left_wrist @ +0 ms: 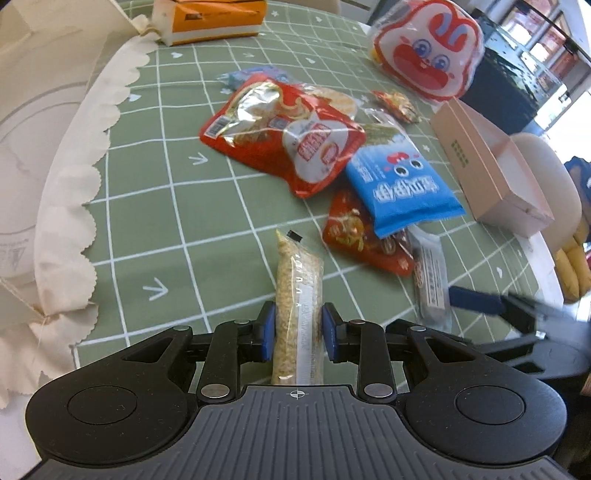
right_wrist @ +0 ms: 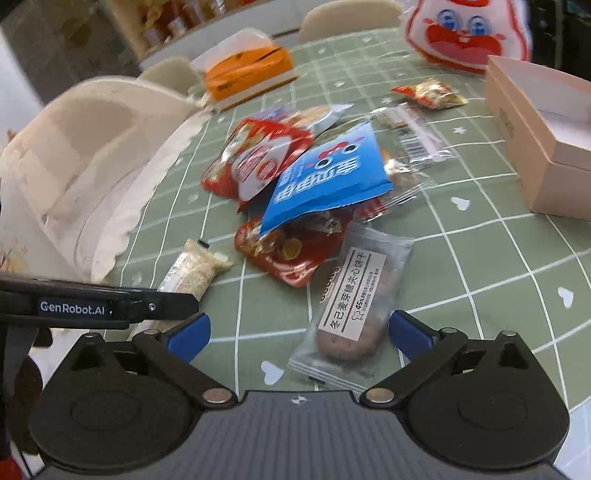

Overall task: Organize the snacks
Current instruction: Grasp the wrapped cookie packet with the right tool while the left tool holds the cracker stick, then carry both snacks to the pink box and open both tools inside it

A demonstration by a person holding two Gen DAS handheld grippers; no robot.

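Carrying the oat bar to the box while the biscuit pack waits

Carrying the oat bar (left_wrist: 297,295) well means keeping the left gripper (left_wrist: 297,325) clenched on it as it is now: both blue pads press the narrow sides of the clear sleeve near its lower half, and most of the bar sticks out ahead over the worktop (left_wrist: 177,206). Its sleeve is thin, glossy film over a firm, grainy block, so I judge a steady squeeze enough; more pressure could crumble the pressed grains. A likely place for it is the open pale pink carton (left_wrist: 491,166) at the right edge of the worktop, and the approach should stay high enough to pass over the heap of packets between.

In the right wrist view the right gripper (right_wrist: 298,332) stands released, its jaws spread wide on either side of the biscuit pack (right_wrist: 351,310), which lies flat on the green checked cloth, touching neither pad as far as I can tell. To take it, I would close across the short width over the round biscuit, not on the loose crimped ends, which would slip.

Just beyond, the pile is slippery stuff: a blue pouch (right_wrist: 328,177) with cartoon eyes lies tilted over a red foil bag (right_wrist: 258,162) and a smaller red sachet (right_wrist: 291,258). These are crinkly, puffed with air and likely to slide when nudged. A rabbit-faced bag (left_wrist: 428,48) stands at the far edge, near an orange tissue pack (left_wrist: 214,18).
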